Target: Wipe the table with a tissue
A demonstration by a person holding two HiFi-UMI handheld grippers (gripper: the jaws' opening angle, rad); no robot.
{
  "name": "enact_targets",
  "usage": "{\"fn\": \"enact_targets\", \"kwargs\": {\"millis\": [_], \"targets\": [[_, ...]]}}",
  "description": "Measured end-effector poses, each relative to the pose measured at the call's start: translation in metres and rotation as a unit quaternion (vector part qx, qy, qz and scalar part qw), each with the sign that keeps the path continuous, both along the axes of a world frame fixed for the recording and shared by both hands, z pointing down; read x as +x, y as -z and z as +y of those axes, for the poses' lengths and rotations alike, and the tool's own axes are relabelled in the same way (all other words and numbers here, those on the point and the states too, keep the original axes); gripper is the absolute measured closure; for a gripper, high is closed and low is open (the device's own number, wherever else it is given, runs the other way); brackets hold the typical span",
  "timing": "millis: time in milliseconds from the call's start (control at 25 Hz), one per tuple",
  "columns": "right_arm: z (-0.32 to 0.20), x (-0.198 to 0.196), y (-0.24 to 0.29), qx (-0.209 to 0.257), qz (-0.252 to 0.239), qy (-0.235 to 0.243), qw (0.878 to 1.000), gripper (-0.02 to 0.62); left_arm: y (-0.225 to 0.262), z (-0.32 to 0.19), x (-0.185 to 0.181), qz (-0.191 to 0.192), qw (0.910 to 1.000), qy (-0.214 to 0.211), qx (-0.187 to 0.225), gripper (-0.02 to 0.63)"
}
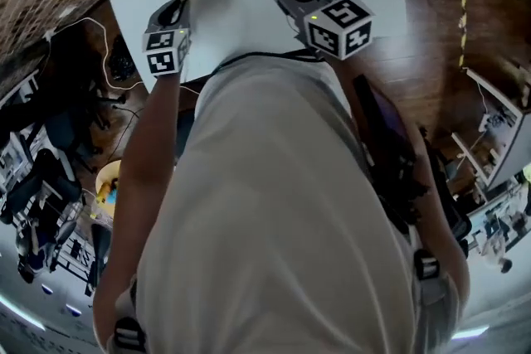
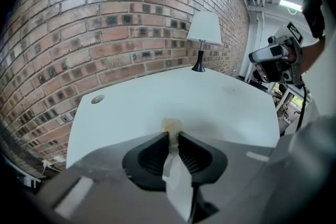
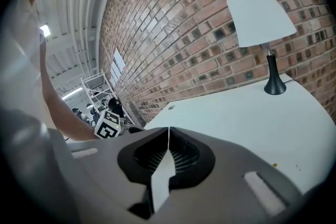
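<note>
Left tool point(image 2: 173, 135) clamped on tissue point(image 2: 171, 125) | right tool point(image 3: 168, 130) closed, empty

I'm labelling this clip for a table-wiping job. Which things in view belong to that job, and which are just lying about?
Belongs to the job:
- tissue, pinched in the left tongs
- white table

Just there:
- lamp, standing at the table's far edge
- right tongs, shut on nothing
- brick wall

Lamp point(image 2: 203, 29) on table point(image 2: 152, 105) far edge; brick wall point(image 2: 105, 18) behind
</note>
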State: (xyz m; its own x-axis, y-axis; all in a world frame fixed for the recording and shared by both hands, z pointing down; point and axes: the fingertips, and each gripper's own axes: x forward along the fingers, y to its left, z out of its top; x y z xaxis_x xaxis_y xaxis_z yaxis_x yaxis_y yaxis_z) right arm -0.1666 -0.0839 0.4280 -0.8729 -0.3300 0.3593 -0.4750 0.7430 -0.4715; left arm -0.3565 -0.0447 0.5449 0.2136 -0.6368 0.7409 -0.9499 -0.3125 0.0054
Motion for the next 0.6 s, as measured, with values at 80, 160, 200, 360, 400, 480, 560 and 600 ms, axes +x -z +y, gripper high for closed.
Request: {"fn": "enact_targets", "kwargs": {"millis": [80,160,200,360,400,480,560,600], "targets": [[-0.004,0.005,-0.002,0.005,0.007,0.008,1.000,0.583,0.004,-0.015,0.011,0.000,1.0000,0.005,-0.001,0.537],[-0.008,0.019,-0.004,0.010,0.012,0.022,1.000,0.583,-0.004,-0.024,0.025,0.001,0.9999,0.014,-0.004,0.537],[-0.009,0.024,-0.004,0.013,0.013,0.027,0.999,0.583,-0.006,-0.028,0.031,0.001,0.9999,0.016,-0.006,0.537],[-0.012,0.023,-0.001,0.021,0.019,0.041,0.999,0.583,-0.009,-0.035,0.025,0.009,0.9997,0.019,-0.016,0.537],[-0.011,0.020,-0.001,0.021,0.018,0.045,0.999,0.583,-0.008,-0.036,0.018,0.008,0.9996,0.023,-0.017,0.537],[-0.008,0.018,0.000,0.012,0.009,0.047,0.999,0.583,-0.009,-0.035,0.012,-0.001,0.9994,0.027,-0.020,0.537],[-0.004,0.027,0.001,-0.003,-0.010,0.039,0.999,0.583,-0.014,-0.033,0.019,-0.028,0.9992,0.010,-0.027,0.537],[-0.004,0.033,0.001,-0.009,-0.017,0.034,0.999,0.583,-0.017,-0.035,0.025,-0.044,0.9986,-0.003,-0.029,0.537]]}}
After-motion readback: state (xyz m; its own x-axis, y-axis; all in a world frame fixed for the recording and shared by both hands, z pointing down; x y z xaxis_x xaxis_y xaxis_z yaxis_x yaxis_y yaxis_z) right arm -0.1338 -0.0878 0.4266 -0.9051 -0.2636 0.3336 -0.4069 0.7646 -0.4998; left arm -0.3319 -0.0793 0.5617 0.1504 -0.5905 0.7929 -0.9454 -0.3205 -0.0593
